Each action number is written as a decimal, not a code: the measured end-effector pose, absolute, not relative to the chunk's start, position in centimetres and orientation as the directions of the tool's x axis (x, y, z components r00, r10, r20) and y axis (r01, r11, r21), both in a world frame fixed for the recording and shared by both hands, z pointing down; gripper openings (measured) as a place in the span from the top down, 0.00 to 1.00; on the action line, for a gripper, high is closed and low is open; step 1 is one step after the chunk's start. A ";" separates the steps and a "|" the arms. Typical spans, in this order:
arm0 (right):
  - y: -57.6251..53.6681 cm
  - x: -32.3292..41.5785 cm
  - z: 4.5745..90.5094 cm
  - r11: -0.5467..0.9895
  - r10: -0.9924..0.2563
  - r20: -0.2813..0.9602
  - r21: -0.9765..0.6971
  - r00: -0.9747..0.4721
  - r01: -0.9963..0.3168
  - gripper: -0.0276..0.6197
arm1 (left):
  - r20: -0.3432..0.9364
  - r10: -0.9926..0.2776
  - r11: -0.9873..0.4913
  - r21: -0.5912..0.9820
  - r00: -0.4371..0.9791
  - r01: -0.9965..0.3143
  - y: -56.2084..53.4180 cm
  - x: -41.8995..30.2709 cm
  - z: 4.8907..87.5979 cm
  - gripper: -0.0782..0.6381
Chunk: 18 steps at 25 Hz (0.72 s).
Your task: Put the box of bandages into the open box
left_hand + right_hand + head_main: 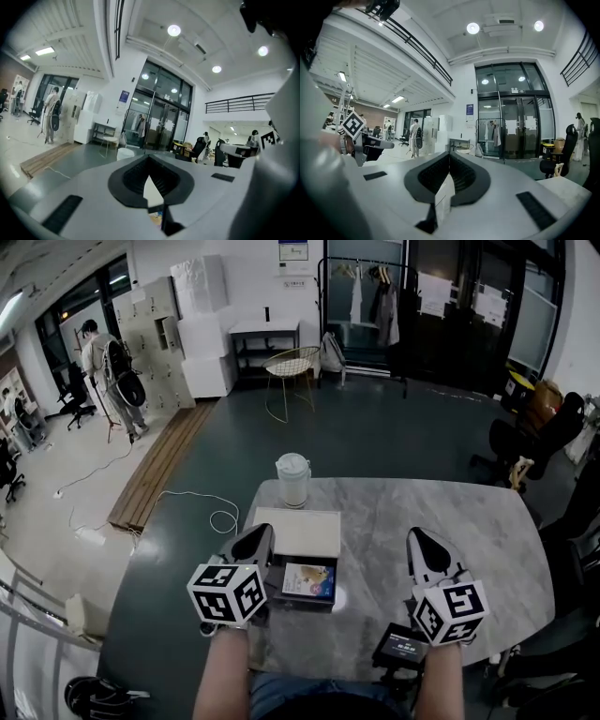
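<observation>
The bandage box (309,580), with a blue and yellow printed face, lies flat inside the black tray of the open box (281,598), whose white lid (298,532) is folded back behind it. My left gripper (258,532) hovers just left of the tray, jaws shut with nothing between them. My right gripper (418,538) is off to the right over bare table, also shut and empty. In the left gripper view the left gripper (150,158) has its jaws met at a point; the right gripper (449,155) shows the same in its own view.
A white lidded cup (292,479) stands at the far edge of the grey marble table (469,531). A black device (401,647) sits at the near edge by my right hand. A wire chair (291,367) and a person (98,352) are far off on the floor.
</observation>
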State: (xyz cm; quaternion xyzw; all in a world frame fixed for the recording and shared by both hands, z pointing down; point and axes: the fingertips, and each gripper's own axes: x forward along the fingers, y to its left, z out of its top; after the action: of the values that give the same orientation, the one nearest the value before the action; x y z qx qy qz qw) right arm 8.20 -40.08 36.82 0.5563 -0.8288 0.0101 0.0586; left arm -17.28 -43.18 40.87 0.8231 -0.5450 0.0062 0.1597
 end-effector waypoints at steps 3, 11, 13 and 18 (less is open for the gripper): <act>-39.7 7.7 35.9 0.406 -0.911 0.097 0.063 -0.400 -0.912 0.92 | 0.071 -0.923 -0.355 0.212 0.377 -0.910 -42.6 -18.4 37.7 0.87; -38.5 6.2 33.5 0.437 -0.896 -0.022 0.133 -0.443 -0.890 0.92 | -0.135 -0.939 -0.340 0.225 0.316 -0.913 -39.8 -21.9 33.6 0.87; -38.4 6.1 33.4 0.439 -0.895 -0.028 0.131 -0.446 -0.889 0.92 | -0.172 -0.934 -0.344 0.200 0.312 -0.917 -39.1 -22.0 32.7 0.87; -37.6 5.9 33.3 0.464 -0.881 -0.040 0.121 -0.472 -0.877 0.92 | -0.227 -0.924 -0.352 0.188 0.308 -0.917 -37.9 -21.7 31.6 0.87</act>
State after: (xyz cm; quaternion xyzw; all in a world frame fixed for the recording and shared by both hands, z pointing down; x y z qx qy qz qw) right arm 5.85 -37.65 33.29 0.5137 -0.8556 -0.0622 0.0137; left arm -21.73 -37.92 31.62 0.8087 -0.5692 -0.1483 0.0116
